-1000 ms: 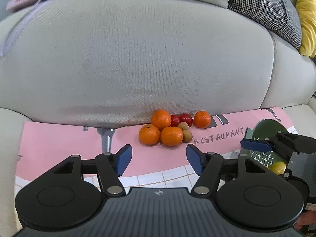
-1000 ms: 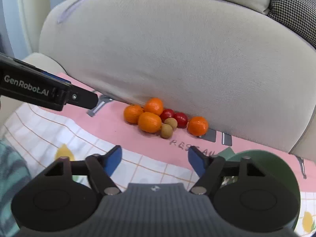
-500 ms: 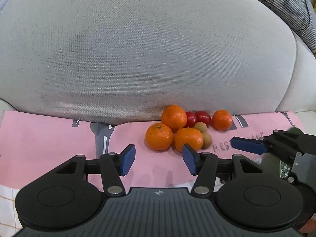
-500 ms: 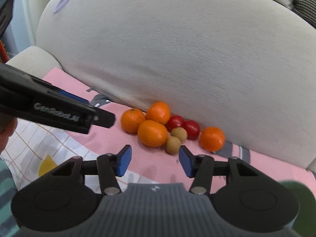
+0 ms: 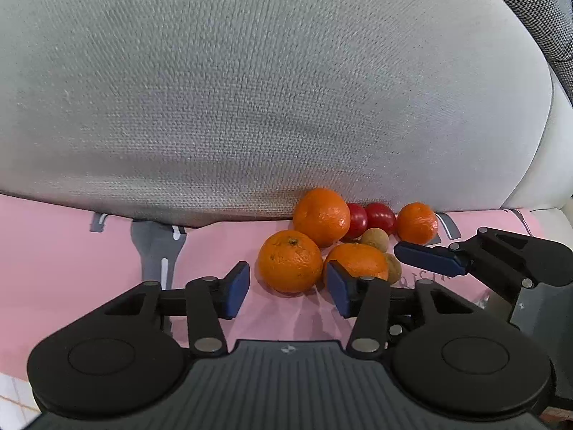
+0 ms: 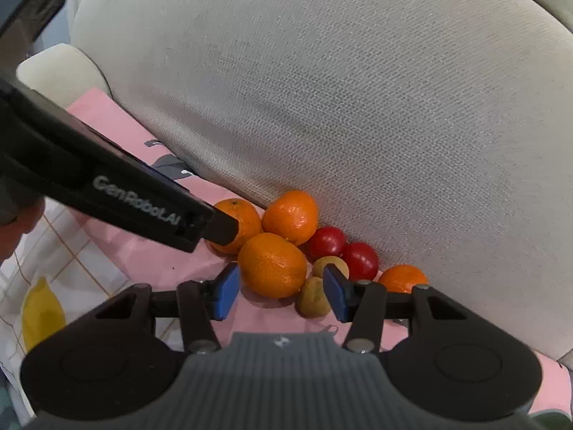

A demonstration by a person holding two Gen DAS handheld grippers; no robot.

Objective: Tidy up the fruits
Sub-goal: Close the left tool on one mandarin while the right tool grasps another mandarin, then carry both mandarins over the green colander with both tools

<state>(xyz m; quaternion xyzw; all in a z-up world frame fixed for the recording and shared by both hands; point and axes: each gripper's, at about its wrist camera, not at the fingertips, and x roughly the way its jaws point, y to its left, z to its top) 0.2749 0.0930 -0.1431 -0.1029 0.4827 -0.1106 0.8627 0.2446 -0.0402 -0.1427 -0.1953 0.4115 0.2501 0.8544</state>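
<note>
A heap of fruit lies on a pink cloth (image 5: 71, 268) against the sofa back: several oranges, two red tomatoes (image 5: 379, 216) and two small brown fruits (image 5: 374, 239). My left gripper (image 5: 288, 295) is open and empty, with the nearest left orange (image 5: 290, 261) just ahead between its fingers. My right gripper (image 6: 281, 295) is open and empty, with the front orange (image 6: 272, 265) just ahead between its fingers. A brown fruit (image 6: 313, 297) lies next to its right finger. The left gripper's finger (image 6: 150, 211) crosses the right wrist view, its tip at the leftmost orange (image 6: 247, 220).
The grey sofa back cushion (image 5: 268, 89) rises right behind the fruit. The cloth turns to a white checked pattern with a yellow lemon print (image 6: 41, 311) toward the front left. A houndstooth cushion (image 5: 537, 10) is at upper right. The right gripper's finger (image 5: 433, 258) reaches in from the right.
Both grippers have moved forward and down to the fruit heap, staying open. The green bowl has dropped out of view.
</note>
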